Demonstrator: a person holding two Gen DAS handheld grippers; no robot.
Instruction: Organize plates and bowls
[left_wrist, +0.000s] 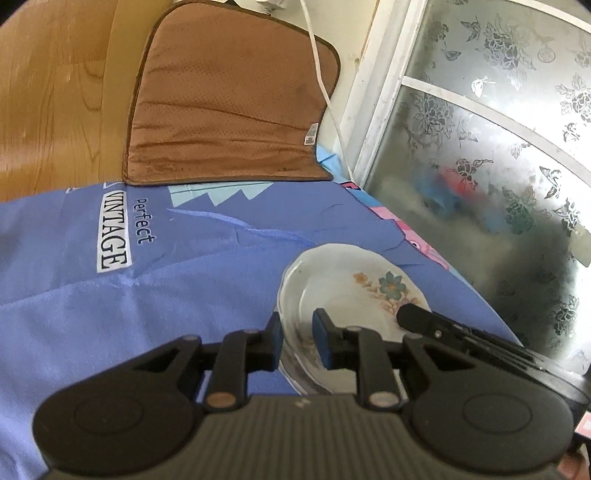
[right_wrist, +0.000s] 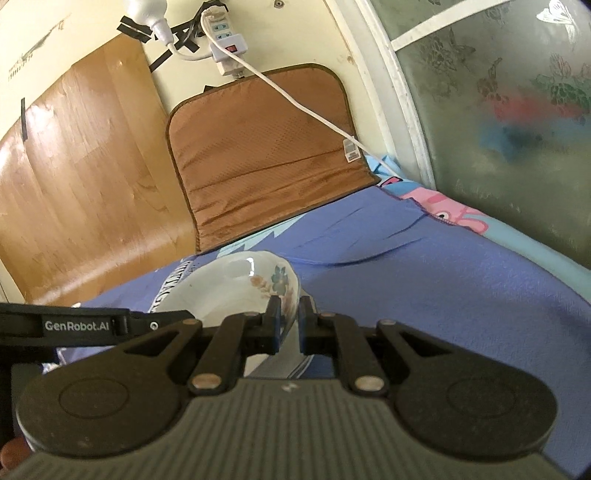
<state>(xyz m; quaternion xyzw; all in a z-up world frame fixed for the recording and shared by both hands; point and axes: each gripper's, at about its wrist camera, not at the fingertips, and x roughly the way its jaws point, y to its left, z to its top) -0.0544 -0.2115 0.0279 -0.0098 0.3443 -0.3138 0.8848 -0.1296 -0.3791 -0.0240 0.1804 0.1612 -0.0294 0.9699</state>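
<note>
Both hand-held grippers clamp one glazed dish: left on its left rim, right on its right. Stiff, slick, breakable; hold the rim.

Both cameras sit just behind their own fingers, close above a blue cloth, and look forward and slightly down toward the far wall. The left wrist view has its fingers at the bottom of the picture; the right wrist view likewise. Both views share the flowered dish, the brown cushion leaning at the far end, the white cord and the frosted window on the right.
</note>
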